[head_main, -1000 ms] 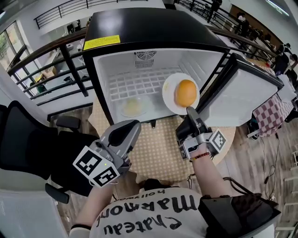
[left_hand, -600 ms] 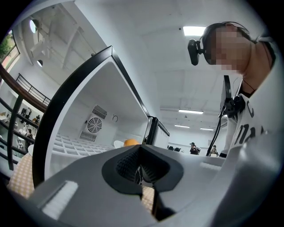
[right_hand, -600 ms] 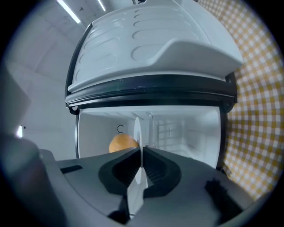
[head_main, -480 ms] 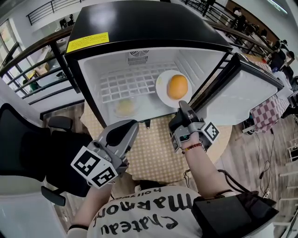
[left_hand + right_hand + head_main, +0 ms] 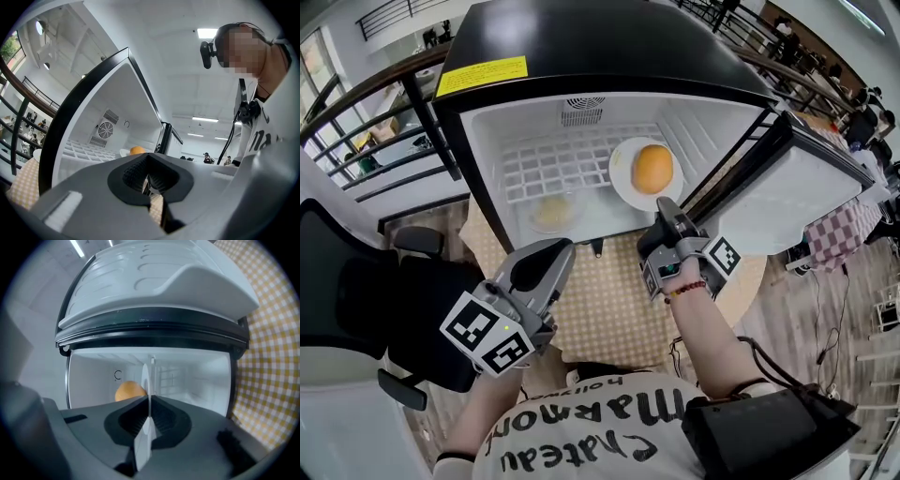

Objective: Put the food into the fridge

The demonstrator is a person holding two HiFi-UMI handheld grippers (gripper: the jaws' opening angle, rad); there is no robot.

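The right claw (image 5: 666, 216) pinches the plate (image 5: 623, 187) by its rim. The round orange food (image 5: 652, 169) sits on it, inside the fridge (image 5: 487, 141) near the right wall. Best to hold it level, set it down, then release. The left claw (image 5: 555, 253) is closed and empty.

One fridge (image 5: 600, 47), one white plate (image 5: 623, 180), one orange (image 5: 652, 169), one clear dish (image 5: 534, 223), two claws: left claw (image 5: 565, 247), right claw (image 5: 667, 215).

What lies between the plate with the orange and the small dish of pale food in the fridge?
Only bare white shelf grid, shown in the head view; plate and dish stand apart.
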